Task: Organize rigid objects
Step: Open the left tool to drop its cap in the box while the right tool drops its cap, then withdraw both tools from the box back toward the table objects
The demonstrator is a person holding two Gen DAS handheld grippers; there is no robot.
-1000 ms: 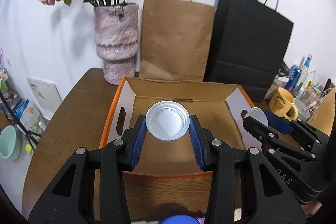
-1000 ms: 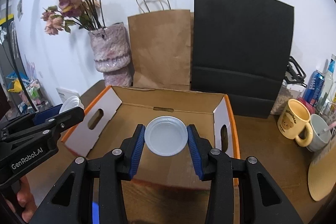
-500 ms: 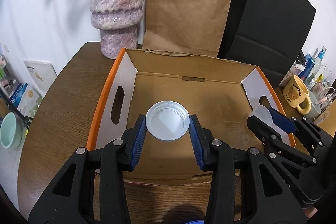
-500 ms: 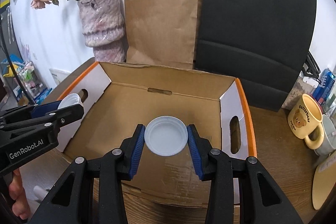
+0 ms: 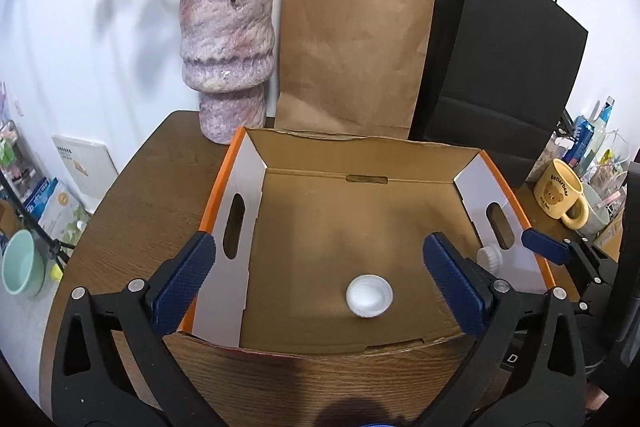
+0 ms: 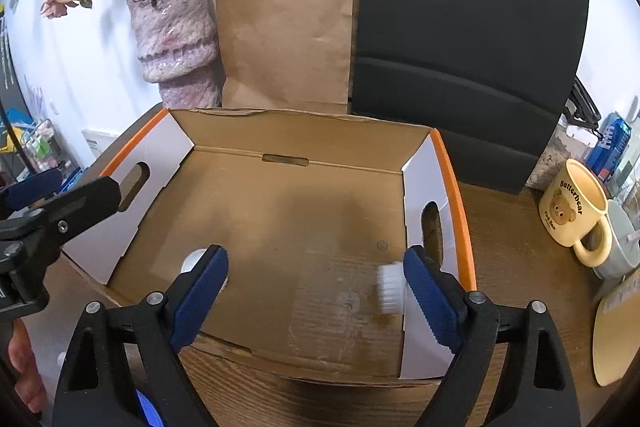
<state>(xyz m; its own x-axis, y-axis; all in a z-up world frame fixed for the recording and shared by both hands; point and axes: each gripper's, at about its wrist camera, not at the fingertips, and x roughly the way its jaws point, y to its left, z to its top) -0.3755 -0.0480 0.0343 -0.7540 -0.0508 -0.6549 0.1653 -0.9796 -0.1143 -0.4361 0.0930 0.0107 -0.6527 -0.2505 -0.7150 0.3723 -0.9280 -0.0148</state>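
Both grippers now stand with jaws spread wide and hold nothing; half a second ago each clamped a white cap. The left gripper (image 5: pixel 320 283) hangs over the cardboard box (image 5: pixel 360 163), and its cap (image 5: pixel 369 296) lies flat on the box floor. The right gripper (image 6: pixel 316 291) has released the second cap (image 6: pixel 390 289), which is on edge (blurred) against the right finger, near the box's right wall.

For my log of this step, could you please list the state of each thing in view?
left gripper: open, empty
right gripper: open, empty
cardboard box: open-topped, upright
first white cap: flat on box floor
second white cap: on edge, blurred
yellow mug: upright
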